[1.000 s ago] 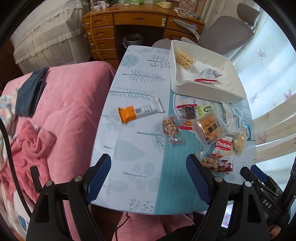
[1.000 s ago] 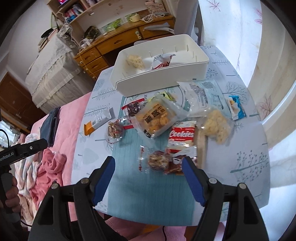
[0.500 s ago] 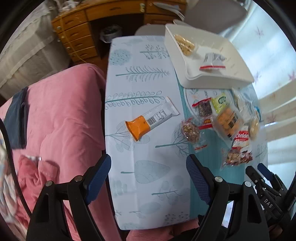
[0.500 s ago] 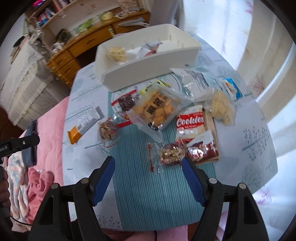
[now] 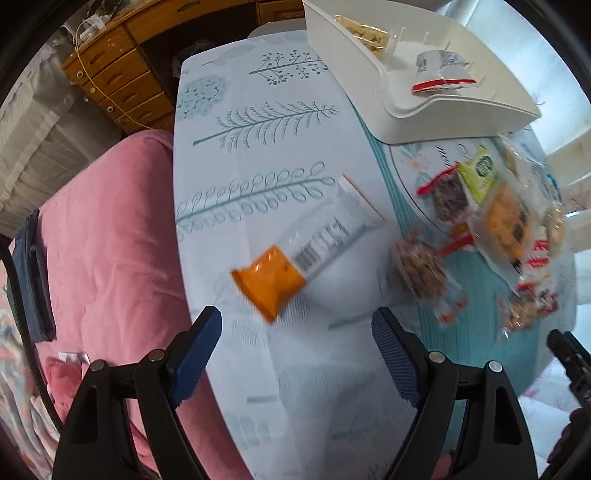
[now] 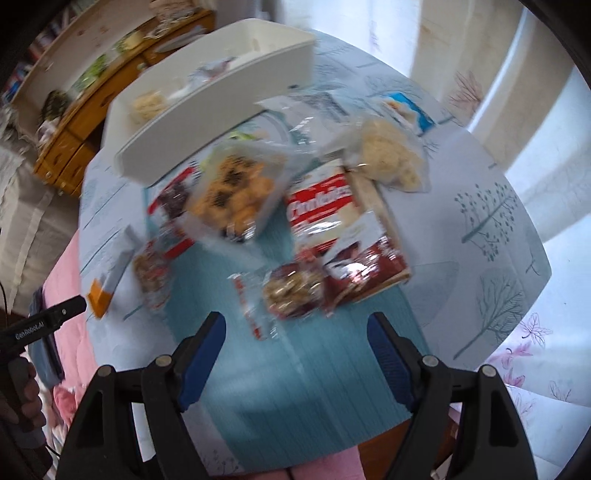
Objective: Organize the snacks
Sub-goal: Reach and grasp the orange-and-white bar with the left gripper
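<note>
An orange and silver snack bar (image 5: 306, 254) lies alone on the pale tablecloth, just ahead of my left gripper (image 5: 297, 332), which is open and empty above it. Several snack packets sit in a heap to the right. Among them are a clear nut packet (image 6: 288, 291), a red Cookies bag (image 6: 340, 236) and a bag of orange biscuits (image 6: 232, 195). My right gripper (image 6: 295, 332) hovers just short of the nut packet, its jaws opening with nothing between them. A white bin (image 5: 461, 107) at the far end holds a cracker pack (image 5: 365, 33) and a silver packet (image 5: 439, 74).
A pink quilt (image 5: 110, 240) lies along the table's left edge. A wooden desk with drawers (image 5: 118, 77) stands beyond the table. A hand holding the other gripper's handle (image 6: 22, 373) shows at the left of the right wrist view. A curtain (image 6: 498, 74) hangs at the right.
Both grippers have sunk toward the table and rolled. The left has moved over toward the orange bar, which now looms larger. The right has closed in on the nut packet.
</note>
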### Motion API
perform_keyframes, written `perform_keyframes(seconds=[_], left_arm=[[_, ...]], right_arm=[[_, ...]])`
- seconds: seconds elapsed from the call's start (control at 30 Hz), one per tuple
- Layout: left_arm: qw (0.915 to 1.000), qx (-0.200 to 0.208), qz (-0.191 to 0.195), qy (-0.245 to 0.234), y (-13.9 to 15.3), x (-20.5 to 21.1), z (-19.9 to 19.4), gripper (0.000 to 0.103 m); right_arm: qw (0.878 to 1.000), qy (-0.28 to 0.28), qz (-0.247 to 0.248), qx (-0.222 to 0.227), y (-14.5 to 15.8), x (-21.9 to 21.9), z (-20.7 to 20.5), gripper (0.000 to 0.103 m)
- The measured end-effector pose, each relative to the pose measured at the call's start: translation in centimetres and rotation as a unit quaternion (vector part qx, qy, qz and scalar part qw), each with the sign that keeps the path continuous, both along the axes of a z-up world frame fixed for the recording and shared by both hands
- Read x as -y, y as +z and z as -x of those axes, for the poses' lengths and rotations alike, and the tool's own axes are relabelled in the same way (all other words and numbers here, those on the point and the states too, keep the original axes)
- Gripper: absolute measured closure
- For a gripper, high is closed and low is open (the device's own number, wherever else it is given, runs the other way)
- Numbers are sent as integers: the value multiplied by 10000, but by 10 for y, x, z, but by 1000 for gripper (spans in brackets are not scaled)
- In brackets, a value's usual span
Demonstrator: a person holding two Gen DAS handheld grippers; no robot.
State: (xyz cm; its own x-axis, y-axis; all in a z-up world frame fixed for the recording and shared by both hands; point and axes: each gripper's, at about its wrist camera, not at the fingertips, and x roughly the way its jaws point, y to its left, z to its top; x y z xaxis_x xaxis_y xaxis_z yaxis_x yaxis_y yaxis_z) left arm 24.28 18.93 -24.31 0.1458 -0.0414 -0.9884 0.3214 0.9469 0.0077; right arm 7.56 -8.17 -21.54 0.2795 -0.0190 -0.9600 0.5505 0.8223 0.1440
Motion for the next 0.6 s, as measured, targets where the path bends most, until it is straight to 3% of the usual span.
perform_keyframes(seconds=[0.13,0.33,0.5,0.6], left_arm=[[9999,17,47,89,-17,6,-14,20],[9991,-248,-188,281,-43,9,-33,20],[9979,-398,-208,462,-56,9,-43,20],[9970,-458,-318,538,-64,8,-48,20]], right_arm=[[9997,-126,-29,-209,-16,19,-7,23],[9923,-588,-1013,-398,-45,54,-9,24],[9844,-935,-1385,-550,-63,76,-8,24],[9813,-1106,-1474,-553,-65,85,-10,31]])
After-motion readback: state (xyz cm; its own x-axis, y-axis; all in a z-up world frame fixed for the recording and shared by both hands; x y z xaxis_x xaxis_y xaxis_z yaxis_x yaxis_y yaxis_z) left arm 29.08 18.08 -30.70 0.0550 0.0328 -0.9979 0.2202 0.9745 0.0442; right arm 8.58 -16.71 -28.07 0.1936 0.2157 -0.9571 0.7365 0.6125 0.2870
